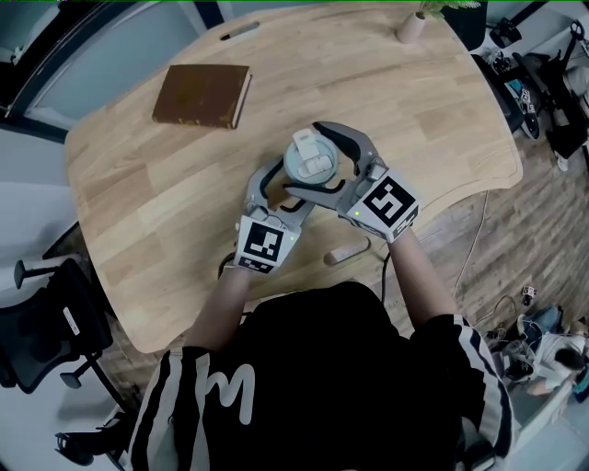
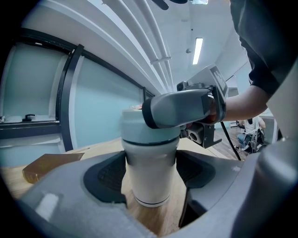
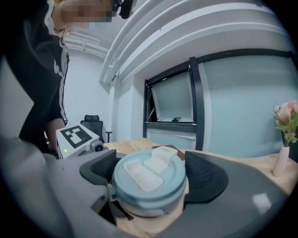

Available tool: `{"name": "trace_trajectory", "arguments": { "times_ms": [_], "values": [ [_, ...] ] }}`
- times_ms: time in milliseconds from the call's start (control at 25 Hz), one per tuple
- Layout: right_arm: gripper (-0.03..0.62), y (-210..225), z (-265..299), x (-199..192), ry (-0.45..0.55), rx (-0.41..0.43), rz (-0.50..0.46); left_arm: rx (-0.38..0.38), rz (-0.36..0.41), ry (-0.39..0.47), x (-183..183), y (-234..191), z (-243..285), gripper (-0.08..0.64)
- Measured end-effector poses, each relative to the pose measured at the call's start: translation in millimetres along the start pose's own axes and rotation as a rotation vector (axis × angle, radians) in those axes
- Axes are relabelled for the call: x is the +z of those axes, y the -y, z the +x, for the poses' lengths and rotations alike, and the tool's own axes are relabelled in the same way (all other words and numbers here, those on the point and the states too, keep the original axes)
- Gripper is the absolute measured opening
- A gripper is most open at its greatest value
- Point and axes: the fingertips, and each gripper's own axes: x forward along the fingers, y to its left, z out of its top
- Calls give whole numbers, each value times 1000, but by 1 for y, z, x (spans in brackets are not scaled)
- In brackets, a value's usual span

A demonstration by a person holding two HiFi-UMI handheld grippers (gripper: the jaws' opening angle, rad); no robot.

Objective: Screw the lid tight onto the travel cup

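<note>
1. Where the pale wooden table (image 1: 166,184) curves in toward the person, the travel cup (image 2: 149,186) stands upright on the wood, about mid-table and close to the near edge.
2. The lid (image 1: 311,158), pale blue-green with a whitish flip tab on top, sits on the cup's mouth; whether it is screwed fully home cannot be told.
3. The left gripper (image 2: 151,173) reaches in nearly level from the person's left. Its jaws stand wide, and both dark ribbed pads press on the cup's white body below the lid, so it has the cup gripped.
4. The right gripper (image 3: 149,176) comes in from the other side and higher up. Its two pads bear on opposite sides of the lid's rim, wide apart but clamped on the lid.
5. In the head view the two grippers meet at the cup, the right one's curved jaw arms circling the lid and the left one's arms lying just beneath them. Their marker cubes sit side by side above the person's forearms.
6. A brown book (image 1: 202,95) lies flat near the far left of the table, well apart from the cup.
7. A small vase (image 1: 410,26) holding a plant stands at the far edge.
8. A black office chair (image 1: 46,331) stands on the floor beside the table's left end.
</note>
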Motion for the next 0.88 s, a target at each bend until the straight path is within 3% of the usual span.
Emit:
{"name": "trace_trajectory", "arguments": {
  "times_ms": [880],
  "values": [
    [459, 10, -1, -3, 7, -338, 66, 5, -5, -8, -1, 1, -1, 344]
  ]
}}
